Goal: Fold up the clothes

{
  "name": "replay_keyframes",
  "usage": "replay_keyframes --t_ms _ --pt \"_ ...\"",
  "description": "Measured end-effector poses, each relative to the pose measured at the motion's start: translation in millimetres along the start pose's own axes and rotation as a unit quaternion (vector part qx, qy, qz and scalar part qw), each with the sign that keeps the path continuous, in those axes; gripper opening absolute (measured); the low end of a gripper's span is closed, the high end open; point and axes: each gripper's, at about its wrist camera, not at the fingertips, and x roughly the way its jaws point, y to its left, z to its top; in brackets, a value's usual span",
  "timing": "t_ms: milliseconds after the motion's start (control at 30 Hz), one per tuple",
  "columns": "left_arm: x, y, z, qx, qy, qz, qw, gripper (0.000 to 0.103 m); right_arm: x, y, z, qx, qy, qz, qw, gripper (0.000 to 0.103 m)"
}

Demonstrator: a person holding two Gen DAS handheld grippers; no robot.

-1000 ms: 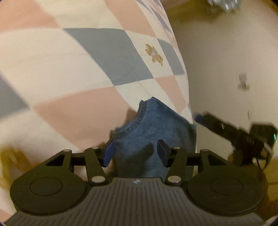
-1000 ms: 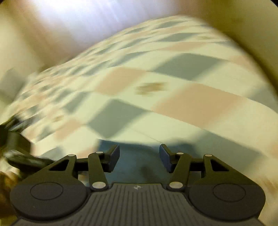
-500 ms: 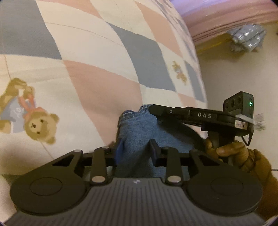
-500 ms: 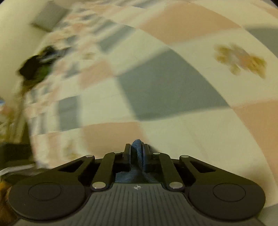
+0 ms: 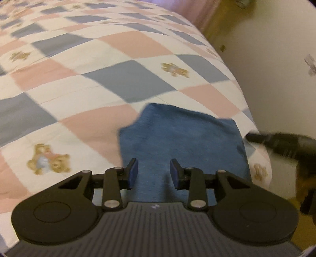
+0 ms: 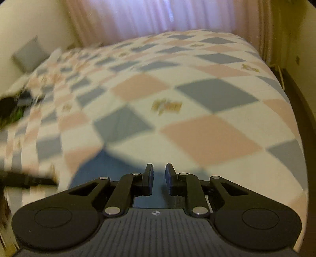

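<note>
On checkered bedspread point(image 5: 83, 83), blue garment point(image 5: 177, 134), flat near edge

Blue garment point(image 5: 181, 136) – soft knit cloth, matt, slightly fuzzy. Bed cover point(image 5: 110, 83) – smooth printed cotton-like cloth, matt, checked pink, grey and cream with bear prints. Left tool point(image 5: 154, 174) and right tool point(image 6: 157, 178): matt black plastic arms, shiny metal rivets, blue rubbery pads, ribbed grey plastic body. Curtain point(image 6: 158, 17): thin sheer fabric.
</note>
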Motion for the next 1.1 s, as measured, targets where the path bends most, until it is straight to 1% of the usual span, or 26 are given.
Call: replay_keyframes --t_ms 33,67,100,133,167,200,233,267,300,367,400,467,533,567,633,733,767,800,833,933,1000,1033,1100 --pt "7 -7 -3 0.008 0.006 0.003 0.9999 0.029 3 7 -12 -0.017 0.01 -0.004 1.0 0.019" --pt "15 -12 -5 0.014 0.01 0.003 0.9999 0.029 12 16 -26 -0.038 0.021 -0.017 0.999 0.017" --pt "22 -17 -8 0.02 0.013 0.003 0.9997 0.029 23 20 -36 -0.059 0.031 -0.035 0.997 0.012" --pt "28 -23 -9 0.027 0.014 0.006 0.9995 0.03 33 22 -45 -0.078 0.039 -0.053 0.995 0.01" --pt "31 -28 -8 0.039 0.012 0.014 0.9991 0.03 40 16 -49 -0.07 0.042 -0.054 0.995 0.009" --pt "33 -34 -8 0.051 0.009 0.021 0.9984 0.032 44 6 -51 -0.049 0.041 -0.046 0.997 0.005" --pt "35 -38 -8 0.061 0.007 0.027 0.9978 0.032 49 -4 -53 -0.028 0.04 -0.039 0.998 0.004" --pt "32 -39 -7 0.06 0.004 0.024 0.9979 0.032 48 -13 -52 -0.006 0.041 -0.029 0.999 0.0" --pt "27 -40 -7 0.058 0.001 0.017 0.9982 0.031 45 -21 -49 0.016 0.043 -0.018 0.999 0.0" --pt "14 -43 -10 0.066 -0.001 0.022 0.9976 0.031 23 -30 -48 0.056 0.04 -0.025 0.997 0.0" --pt "8 -43 -12 0.071 -0.001 0.024 0.9972 0.031 10 -28 -50 0.064 0.033 -0.028 0.997 0.008" --pt "-6 -42 -18 0.08 0.002 0.029 0.9964 0.031 -18 -19 -54 0.066 0.014 -0.03 0.997 0.008" --pt "-15 -43 -26 0.087 0.014 0.032 0.9955 0.031 -39 -4 -64 0.062 0.014 -0.025 0.998 0.009" --pt "-16 -44 -30 0.094 0.02 0.033 0.9948 0.031 -44 6 -71 0.055 0.02 -0.022 0.998 0.009" --pt "-10 -49 -41 0.108 0.039 0.038 0.9926 0.031 -47 27 -87 0.035 0.04 -0.022 0.998 0.008" --pt "10 -53 -57 0.127 0.068 0.051 0.9882 0.032 -18 33 -112 0.025 0.072 -0.054 0.996 0.007" --pt "18 -55 -60 0.131 0.074 0.057 0.987 0.032 -7 34 -120 0.022 0.083 -0.066 0.994 0.006" --pt "20 -57 -59 0.135 0.074 0.063 0.9861 0.032 0 32 -123 0.028 0.084 -0.071 0.994 0.005" --pt "21 -59 -58 0.137 0.073 0.068 0.9856 0.032 1 30 -121 0.041 0.081 -0.073 0.993 0.004" --pt "4 -58 -55 0.124 0.059 0.055 0.989 0.032 -15 37 -113 0.071 0.067 -0.086 0.991 0.003" --pt "-13 -59 -63 0.127 0.046 0.045 0.9899 0.032 -35 52 -114 0.075 0.039 -0.092 0.992 0.013" --pt "-20 -60 -70 0.13 0.043 0.043 0.9896 0.032 -45 59 -119 0.076 0.026 -0.092 0.993 0.012" --pt "-19 -58 -83 0.125 0.059 0.048 0.9893 0.032 -49 73 -130 0.073 0.029 -0.099 0.992 0.012"
